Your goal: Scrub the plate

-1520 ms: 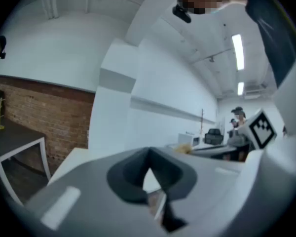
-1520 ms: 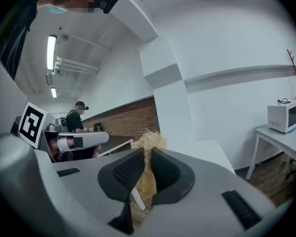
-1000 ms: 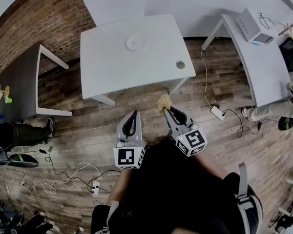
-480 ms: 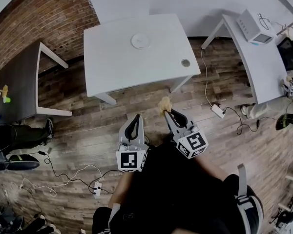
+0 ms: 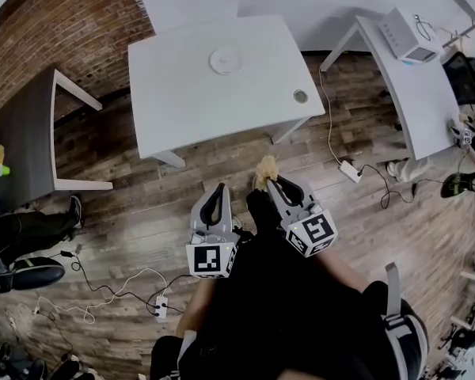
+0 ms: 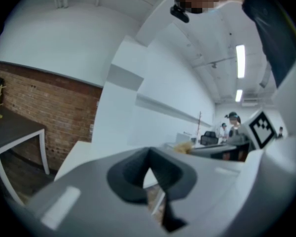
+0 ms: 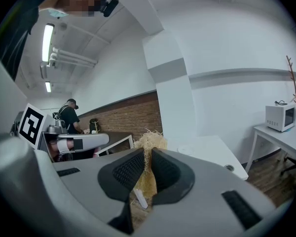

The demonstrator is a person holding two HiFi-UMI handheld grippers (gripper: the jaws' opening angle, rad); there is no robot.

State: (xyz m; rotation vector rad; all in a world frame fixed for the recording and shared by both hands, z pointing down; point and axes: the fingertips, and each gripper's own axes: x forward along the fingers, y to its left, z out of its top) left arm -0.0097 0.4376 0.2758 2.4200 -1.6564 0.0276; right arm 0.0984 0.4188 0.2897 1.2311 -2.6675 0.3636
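A small white plate (image 5: 226, 59) lies toward the far side of a white table (image 5: 182, 109), well ahead of both grippers. My right gripper (image 5: 271, 180) is held over the wood floor, short of the table, shut on a straw-coloured scrubber (image 5: 264, 166) that sticks out past its tips. In the right gripper view the scrubber (image 7: 150, 143) fills the gap of that gripper (image 7: 148, 154), with the plate (image 7: 185, 149) beyond. My left gripper (image 5: 218, 187) hangs beside it, shut and with nothing in it; its tips (image 6: 149, 157) meet in the left gripper view.
A round grommet (image 5: 301, 96) sits near the table's right corner. A dark table (image 5: 24, 141) stands at the left, and a white bench with a white appliance (image 5: 408, 38) at the right. Power strips and cables (image 5: 352, 172) lie on the floor. A person (image 5: 16, 232) sits at the far left.
The view has shifted a little, and a dark foot now shows between the grippers. Both grippers keep their places and states.
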